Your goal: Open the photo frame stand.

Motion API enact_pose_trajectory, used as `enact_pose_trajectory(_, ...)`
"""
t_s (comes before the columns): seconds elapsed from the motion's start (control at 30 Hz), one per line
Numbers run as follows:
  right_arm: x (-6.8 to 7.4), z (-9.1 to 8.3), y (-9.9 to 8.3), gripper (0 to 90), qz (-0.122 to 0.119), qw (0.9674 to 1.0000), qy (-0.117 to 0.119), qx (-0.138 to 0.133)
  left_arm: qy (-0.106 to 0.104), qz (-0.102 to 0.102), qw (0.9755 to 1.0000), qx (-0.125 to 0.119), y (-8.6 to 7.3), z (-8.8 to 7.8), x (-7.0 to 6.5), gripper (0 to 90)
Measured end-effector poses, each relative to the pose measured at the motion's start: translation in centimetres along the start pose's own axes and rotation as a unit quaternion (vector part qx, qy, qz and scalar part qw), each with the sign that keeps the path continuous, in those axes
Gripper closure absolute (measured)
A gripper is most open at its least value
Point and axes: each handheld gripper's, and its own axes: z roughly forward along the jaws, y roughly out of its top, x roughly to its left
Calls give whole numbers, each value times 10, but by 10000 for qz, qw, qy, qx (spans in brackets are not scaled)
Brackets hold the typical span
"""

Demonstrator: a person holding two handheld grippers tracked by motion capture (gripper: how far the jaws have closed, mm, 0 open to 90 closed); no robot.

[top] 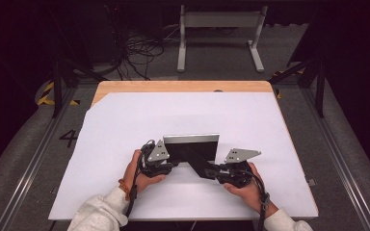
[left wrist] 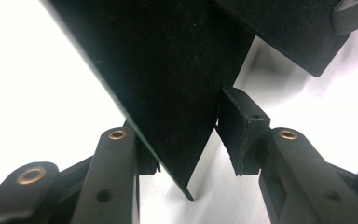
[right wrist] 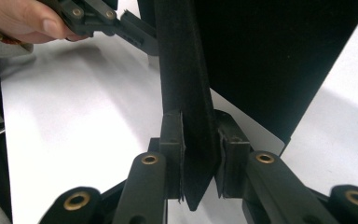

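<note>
White-covered wooden worktop (top: 125,91), grey floor and cables seen behind, black folded board (top: 192,150) clamped by right gripper (right wrist: 196,154), left gripper (left wrist: 186,140) jaws apart around it.

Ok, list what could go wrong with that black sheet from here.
1. In the left gripper view, the left gripper has a gap beside the black sheet, so that side could slip free.
2. The right gripper clamps a fold; pulling might crease it.

white sheet (top: 125,125) bare across upper frame and both sides, black folded board (top: 192,149) blocks centre, flanked by both hands at lower centre
</note>
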Motion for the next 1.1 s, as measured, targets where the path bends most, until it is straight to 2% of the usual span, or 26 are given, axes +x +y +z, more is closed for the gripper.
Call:
enact_pose_trajectory(0.23,1,-3,-1,779,-19,10000,12,3,2,78,10000,31,0,-1,-1,626)
enact_pose_trajectory(0.43,2,-5,-2,788,-69,10000,42,21,101,220,9997,102,0,-2,-4,628)
enact_pose_trajectory(0.77,2,-7,-1,786,-20,10000,61,-44,260,232,9994,70,0,1,-5,627)
enact_pose_trajectory(0.87,1,-8,0,788,12,9999,84,-75,390,293,9988,62,2,3,-6,630)
enact_pose_trajectory(1.1,1,-8,0,799,23,9999,106,-76,478,282,9984,57,3,6,-5,635)
